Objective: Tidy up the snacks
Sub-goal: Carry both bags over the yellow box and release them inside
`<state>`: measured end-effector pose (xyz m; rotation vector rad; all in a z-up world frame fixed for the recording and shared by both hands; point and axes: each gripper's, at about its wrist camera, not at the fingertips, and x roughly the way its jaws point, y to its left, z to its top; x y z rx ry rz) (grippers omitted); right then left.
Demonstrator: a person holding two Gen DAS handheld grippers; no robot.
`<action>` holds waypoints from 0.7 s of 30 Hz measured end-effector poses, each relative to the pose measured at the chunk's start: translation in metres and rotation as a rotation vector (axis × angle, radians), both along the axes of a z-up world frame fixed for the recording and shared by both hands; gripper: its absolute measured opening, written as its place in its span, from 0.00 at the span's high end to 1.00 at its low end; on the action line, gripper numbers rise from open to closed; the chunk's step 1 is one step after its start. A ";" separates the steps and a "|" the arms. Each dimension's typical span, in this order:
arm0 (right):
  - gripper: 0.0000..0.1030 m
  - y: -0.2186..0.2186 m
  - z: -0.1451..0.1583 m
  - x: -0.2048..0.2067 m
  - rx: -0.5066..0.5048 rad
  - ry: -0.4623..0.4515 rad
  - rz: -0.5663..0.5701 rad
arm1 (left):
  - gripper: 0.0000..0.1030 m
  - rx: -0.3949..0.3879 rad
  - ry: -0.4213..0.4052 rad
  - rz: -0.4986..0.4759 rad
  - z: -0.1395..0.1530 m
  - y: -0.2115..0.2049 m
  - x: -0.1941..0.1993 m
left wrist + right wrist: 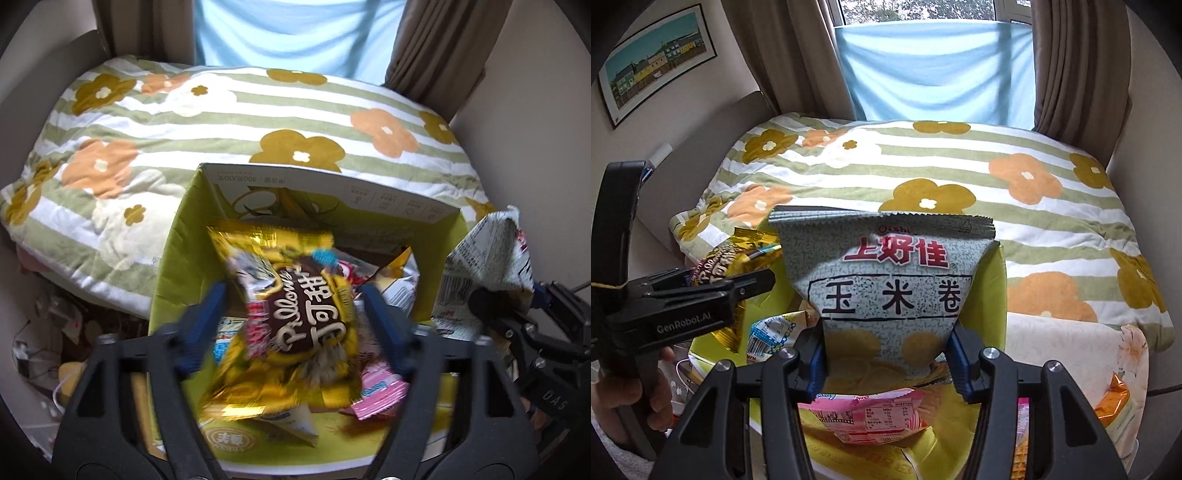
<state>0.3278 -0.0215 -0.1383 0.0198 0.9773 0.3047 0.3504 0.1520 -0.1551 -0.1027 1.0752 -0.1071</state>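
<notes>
A green cardboard box (177,251) stands open on the bed with several snack packets inside. My left gripper (295,317) hangs over it, open, and a blurred gold Pillows bag (306,332) sits between the blue pads (210,314) without touching them. In the right wrist view that left gripper (738,284) is at the left with the gold bag (727,254) beside it. My right gripper (886,354) is shut on the lower part of a grey-green corn roll bag (886,280), held upright above the box (999,288). The left wrist view shows this corn roll bag (484,258) at the right.
A striped floral quilt (221,129) covers the bed behind the box. A pink packet (871,410) lies in the box and an orange packet (1115,402) lies at the right. Cables and clutter (48,332) sit on the floor left. A hand (653,398) holds the left tool.
</notes>
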 end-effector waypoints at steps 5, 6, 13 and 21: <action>0.52 -0.003 -0.006 0.012 -0.003 0.035 -0.015 | 0.00 0.083 -0.029 -0.031 -0.004 -0.005 -0.010; 0.52 -0.003 -0.008 0.014 -0.004 0.041 -0.013 | 0.00 0.091 -0.028 -0.030 -0.005 -0.006 -0.013; 0.49 0.011 -0.018 0.026 0.017 0.080 0.036 | 0.00 0.061 0.007 -0.005 -0.013 -0.005 -0.025; 0.01 0.015 -0.010 0.014 0.058 -0.045 0.045 | 0.00 0.068 0.013 0.010 -0.012 -0.003 -0.039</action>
